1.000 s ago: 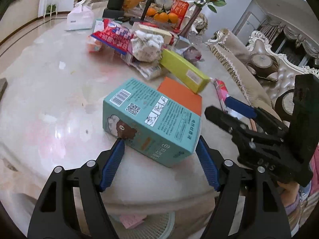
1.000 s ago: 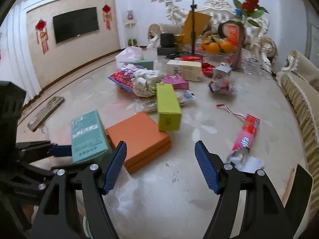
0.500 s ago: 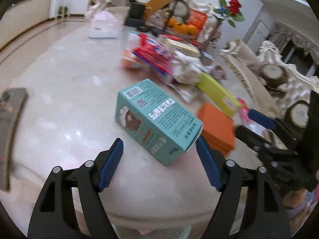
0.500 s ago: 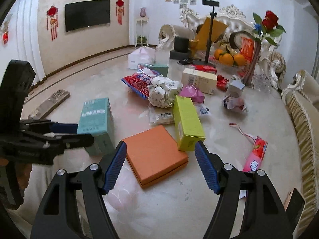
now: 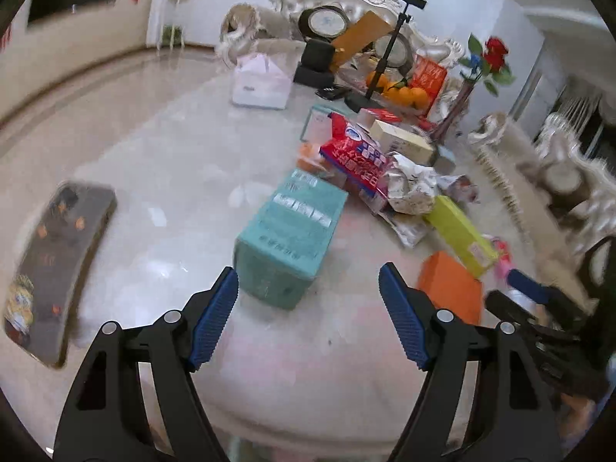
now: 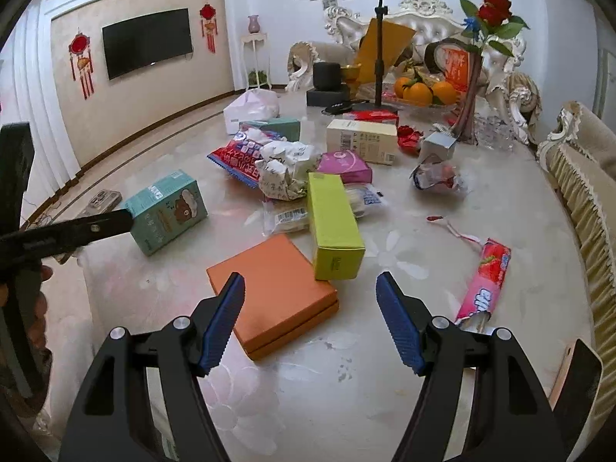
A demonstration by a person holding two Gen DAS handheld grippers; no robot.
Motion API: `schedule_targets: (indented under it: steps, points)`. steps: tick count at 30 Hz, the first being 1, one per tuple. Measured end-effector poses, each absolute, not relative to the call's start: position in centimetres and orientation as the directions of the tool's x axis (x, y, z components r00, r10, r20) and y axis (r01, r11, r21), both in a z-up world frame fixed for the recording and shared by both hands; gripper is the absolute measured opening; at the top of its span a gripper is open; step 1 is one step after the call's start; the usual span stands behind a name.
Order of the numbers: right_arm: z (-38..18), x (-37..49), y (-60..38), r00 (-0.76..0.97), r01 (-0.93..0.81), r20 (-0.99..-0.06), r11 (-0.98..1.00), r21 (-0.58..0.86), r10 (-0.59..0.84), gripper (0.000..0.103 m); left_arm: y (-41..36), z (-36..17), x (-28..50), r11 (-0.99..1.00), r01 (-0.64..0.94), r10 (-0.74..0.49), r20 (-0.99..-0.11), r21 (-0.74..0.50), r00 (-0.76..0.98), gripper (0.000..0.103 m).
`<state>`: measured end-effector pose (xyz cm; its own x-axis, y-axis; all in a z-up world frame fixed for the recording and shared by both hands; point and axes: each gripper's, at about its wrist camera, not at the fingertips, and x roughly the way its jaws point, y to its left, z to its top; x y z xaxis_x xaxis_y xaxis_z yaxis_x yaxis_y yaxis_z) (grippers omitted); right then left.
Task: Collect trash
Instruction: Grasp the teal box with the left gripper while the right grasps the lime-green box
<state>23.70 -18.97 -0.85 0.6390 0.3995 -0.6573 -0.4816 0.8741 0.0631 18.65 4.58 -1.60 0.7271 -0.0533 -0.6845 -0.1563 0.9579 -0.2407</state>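
A teal carton (image 5: 288, 238) lies on the marble table (image 5: 161, 161), its near end just ahead of my open, empty left gripper (image 5: 308, 315). The carton also shows in the right wrist view (image 6: 167, 210), with the left gripper's finger (image 6: 92, 227) beside it. My right gripper (image 6: 310, 323) is open and empty, above the near corner of a flat orange box (image 6: 273, 292). A lime-green box (image 6: 333, 225) lies beyond the orange box. A pink wrapper (image 6: 485, 283) lies to the right. A crumpled paper wad (image 6: 287, 167) and a red snack bag (image 6: 238, 158) sit mid-table.
A phone (image 5: 50, 265) lies at the table's left edge. At the back stand a fruit bowl (image 6: 419, 92), a rose vase (image 6: 471, 88), a phone tripod (image 6: 379, 50) and a white bag (image 6: 250, 109). A sofa (image 6: 585, 177) borders the right side.
My left gripper swung left and now faces the teal carton end-on, with the phone come into view. My right gripper pulled back and rose a little. Both stay open.
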Motion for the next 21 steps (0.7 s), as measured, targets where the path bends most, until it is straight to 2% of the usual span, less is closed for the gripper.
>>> schedule_targets:
  steps: [10,21]
  points:
    - [-1.0,28.7,-18.2,0.595,-0.437,-0.7,0.89,0.132,0.396,0.067,4.8,-3.6,22.9,0.987,-0.114,-0.011,-0.757,-0.113,0.654,0.074]
    - [-2.2,29.8,-17.7,0.555,-0.434,-0.732,0.888,0.151,0.395,0.067,7.0,-2.7,23.7,0.982,0.126,-0.188,-0.739,-0.139,0.647,0.074]
